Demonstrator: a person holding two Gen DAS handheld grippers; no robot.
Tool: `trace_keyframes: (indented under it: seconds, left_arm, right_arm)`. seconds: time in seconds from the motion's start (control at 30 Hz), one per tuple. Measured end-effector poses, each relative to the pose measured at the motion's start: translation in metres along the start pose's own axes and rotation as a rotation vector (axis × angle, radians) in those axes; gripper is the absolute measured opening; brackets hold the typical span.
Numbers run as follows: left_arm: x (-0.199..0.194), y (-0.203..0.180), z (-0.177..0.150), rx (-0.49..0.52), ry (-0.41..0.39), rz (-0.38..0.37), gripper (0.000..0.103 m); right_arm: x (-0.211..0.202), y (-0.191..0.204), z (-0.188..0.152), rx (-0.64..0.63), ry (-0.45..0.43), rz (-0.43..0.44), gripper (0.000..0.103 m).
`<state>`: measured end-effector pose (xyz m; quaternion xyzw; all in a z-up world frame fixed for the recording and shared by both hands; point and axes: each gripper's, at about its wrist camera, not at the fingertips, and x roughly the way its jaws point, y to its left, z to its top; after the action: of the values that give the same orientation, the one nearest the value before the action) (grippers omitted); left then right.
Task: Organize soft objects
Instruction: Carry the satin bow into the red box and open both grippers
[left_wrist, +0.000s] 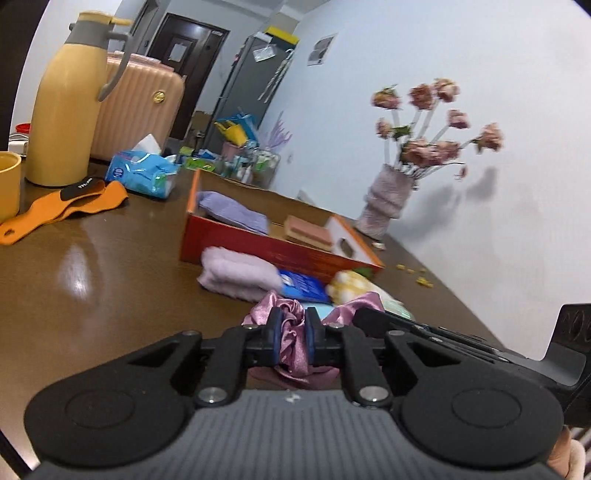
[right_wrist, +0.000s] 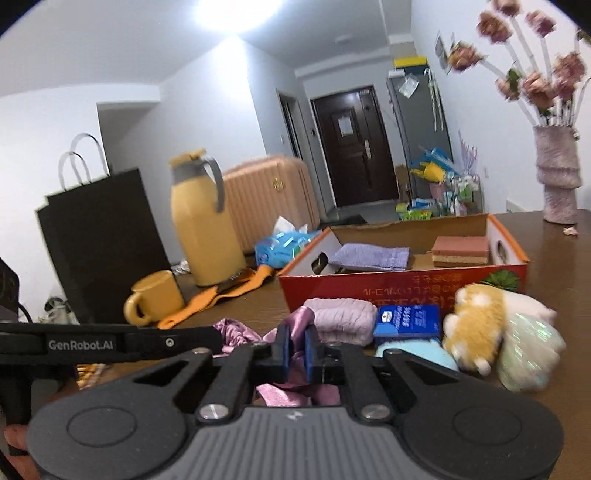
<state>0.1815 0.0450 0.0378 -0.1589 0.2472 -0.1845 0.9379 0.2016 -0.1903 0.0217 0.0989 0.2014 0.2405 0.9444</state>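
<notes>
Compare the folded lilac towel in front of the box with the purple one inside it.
The fluffy pale lilac folded towel is a thick roll on the brown table; the bluish-purple flat folded cloth lies thin. The lilac one sits outside the red-and-orange cardboard box; the purple one is already inside. Both are folded soft fabric.

Right gripper (right_wrist: 296, 345) at 6 o'clock, blue pads clamped on pink satin scrunchie (right_wrist: 295, 325). Left gripper (right_wrist: 207, 338) reaching in from 9 o'clock, touching the same scrunchie. Just beyond, folded pink towel (right_wrist: 341, 319), blue packet (right_wrist: 406, 320), plush toy (right_wrist: 476, 325) toward 3 o'clock. Orange box (right_wrist: 402, 286) behind, holding purple cloth (right_wrist: 369, 256) and sponge (right_wrist: 461, 251). Yellow mug (right_wrist: 155, 301) and yellow thermos (right_wrist: 205, 229) at 9 to 10 o'clock.
</notes>
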Motion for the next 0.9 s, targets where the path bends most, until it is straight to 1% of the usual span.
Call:
trace_keyframes:
  seconds: [0.13,0.27,0.4,0.5,0.53,0.6,0.7,0.77,0.8,0.83,0.87,0.9]
  left_arm:
    - [-0.026,-0.026,-0.012,0.042,-0.013,-0.029,0.013]
    - [-0.041,-0.046,-0.014,0.076,-0.044,-0.046,0.013]
    - [-0.038,-0.053,-0.008,0.083,-0.047,-0.059,0.013]
    - [-0.021,-0.050,0.007,0.096,-0.036,-0.064,0.013]
    - [-0.015,-0.049,0.014,0.103,-0.029,-0.063,0.013]
    - [-0.001,-0.047,0.032,0.133,-0.041,-0.061,0.013]
    - [0.036,-0.039,0.072,0.177,-0.050,-0.043,0.013]
    - [0.071,-0.027,0.098,0.176,-0.017,-0.022,0.013]
    - [0.091,-0.019,0.111,0.168,0.002,-0.009,0.013]
    - [0.117,-0.008,0.126,0.143,0.037,0.010,0.013]
    - [0.137,0.002,0.137,0.138,0.066,0.016,0.013]
    - [0.161,0.013,0.148,0.124,0.088,0.041,0.013]
  right_arm:
    - [-0.050,0.010,-0.012,0.003,-0.049,-0.013,0.008]
    - [-0.081,0.013,-0.012,-0.006,-0.094,-0.018,0.008]
    - [-0.095,0.013,-0.009,-0.014,-0.128,-0.031,0.008]
    - [-0.092,0.006,-0.004,-0.003,-0.135,-0.035,0.008]
    - [-0.087,0.002,0.000,-0.002,-0.134,-0.036,0.008]
    - [-0.074,-0.006,0.012,0.003,-0.126,-0.034,0.008]
    - [-0.038,-0.019,0.041,-0.016,-0.116,-0.031,0.008]
    - [-0.008,-0.030,0.064,-0.017,-0.104,-0.033,0.008]
    - [0.012,-0.036,0.077,-0.019,-0.084,-0.035,0.008]
    - [0.036,-0.045,0.091,-0.009,-0.060,-0.040,0.008]
    - [0.058,-0.052,0.101,-0.001,-0.032,-0.041,0.008]
    - [0.084,-0.061,0.112,0.018,0.002,-0.047,0.008]
